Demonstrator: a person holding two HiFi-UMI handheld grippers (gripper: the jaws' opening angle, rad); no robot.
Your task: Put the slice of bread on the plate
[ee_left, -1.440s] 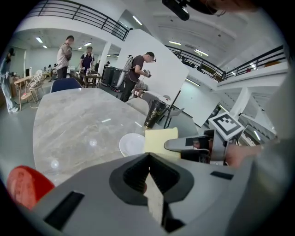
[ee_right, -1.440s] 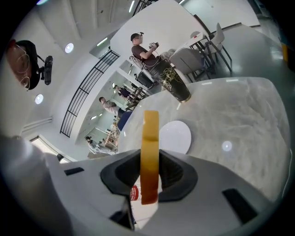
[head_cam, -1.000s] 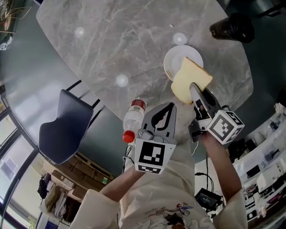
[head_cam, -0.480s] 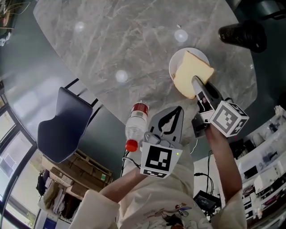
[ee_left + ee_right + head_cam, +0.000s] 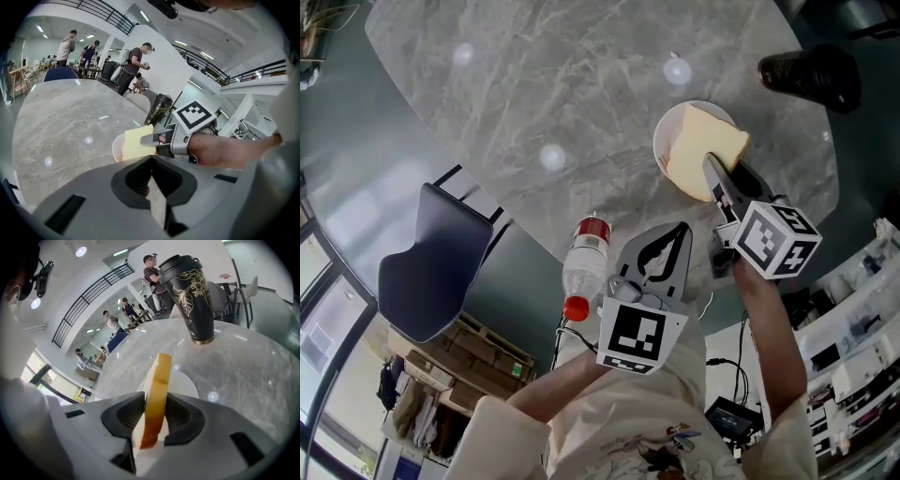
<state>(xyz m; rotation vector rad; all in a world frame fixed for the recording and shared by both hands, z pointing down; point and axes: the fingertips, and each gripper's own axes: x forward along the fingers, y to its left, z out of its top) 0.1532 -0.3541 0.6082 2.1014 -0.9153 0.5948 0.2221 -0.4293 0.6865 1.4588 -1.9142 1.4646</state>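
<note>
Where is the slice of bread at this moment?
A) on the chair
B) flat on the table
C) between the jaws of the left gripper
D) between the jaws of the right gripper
D: the slice of bread stands on edge between the jaws of the right gripper, which have just been opening slightly, over the plate.

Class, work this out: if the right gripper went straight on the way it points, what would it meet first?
Probably the white plate, lying just beyond the slice of bread that the right gripper holds; the bread's far edge would touch down first.
</note>
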